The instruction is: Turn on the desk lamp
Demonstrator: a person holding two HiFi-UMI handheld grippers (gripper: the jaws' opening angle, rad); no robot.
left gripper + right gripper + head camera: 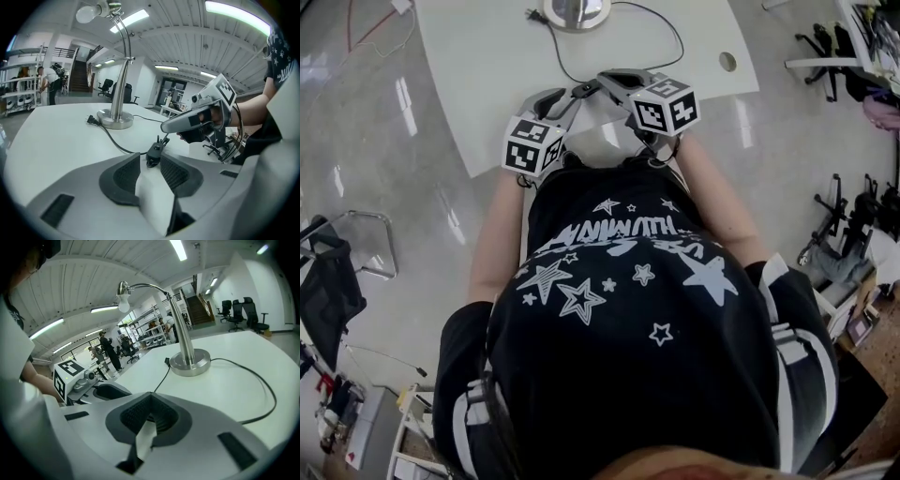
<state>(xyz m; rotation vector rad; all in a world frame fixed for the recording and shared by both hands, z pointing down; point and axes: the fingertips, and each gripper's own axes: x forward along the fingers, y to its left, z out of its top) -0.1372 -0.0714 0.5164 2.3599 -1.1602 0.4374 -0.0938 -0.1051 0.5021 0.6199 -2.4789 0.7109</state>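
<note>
The desk lamp stands on the white table (pixel 487 84), with its round metal base (pixel 574 9) at the far edge and its bulb (pixel 89 13) looking unlit. Its black cord (pixel 567 66) runs toward me to a small inline switch (pixel 153 152). My left gripper (pixel 151 160) has that switch between its jaw tips, shut on it. My right gripper (pixel 150 397) is shut with nothing in it. Its tip (pixel 171 126) points at the switch from the right, close above it. Both grippers sit together at the table's near edge (pixel 581 91) (pixel 614 80).
The cord's plug (pixel 91 120) lies loose on the table beside the lamp base (pixel 115 119). A second loop of cord (pixel 267 394) curves over the table on the right. A round cable hole (pixel 727 62) is in the table's right corner. Office chairs (pixel 820 47) stand around.
</note>
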